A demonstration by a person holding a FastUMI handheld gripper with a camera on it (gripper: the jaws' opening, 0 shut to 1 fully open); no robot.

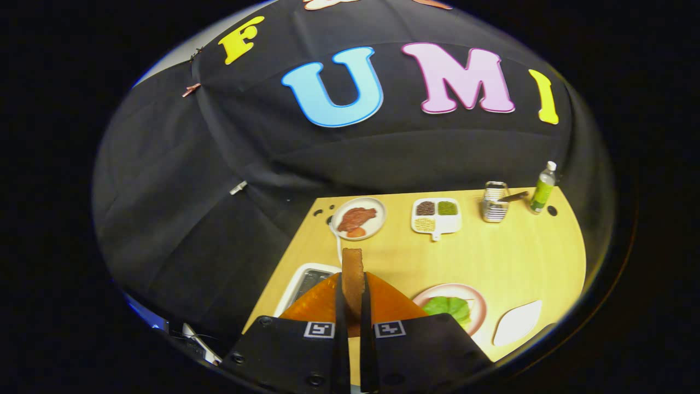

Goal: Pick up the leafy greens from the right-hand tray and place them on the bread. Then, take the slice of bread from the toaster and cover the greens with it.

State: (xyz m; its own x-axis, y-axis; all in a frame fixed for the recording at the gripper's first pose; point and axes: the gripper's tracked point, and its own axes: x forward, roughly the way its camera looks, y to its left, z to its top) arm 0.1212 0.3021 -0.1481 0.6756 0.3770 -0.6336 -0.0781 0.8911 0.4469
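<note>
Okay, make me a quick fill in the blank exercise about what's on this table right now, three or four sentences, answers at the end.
1. The gripper is shut on a slice of ____, held upright on edge.
2. The leafy greens lie on a pink-rimmed ____.
3. The divided tray stands between the plate of meat and the metal ____.
4. The bottle beside the metal rack has a ____ cap.

Answers: bread; plate; rack; white

The gripper (353, 306) clamps an upright brown slice of bread (353, 279) between both fingers above a pale wooden table (503, 257). Beside the fingers, green leafy lettuce (449, 307) rests on a round pink-rimmed plate (477, 298); a white-framed toaster (307, 280) sits opposite.
</note>
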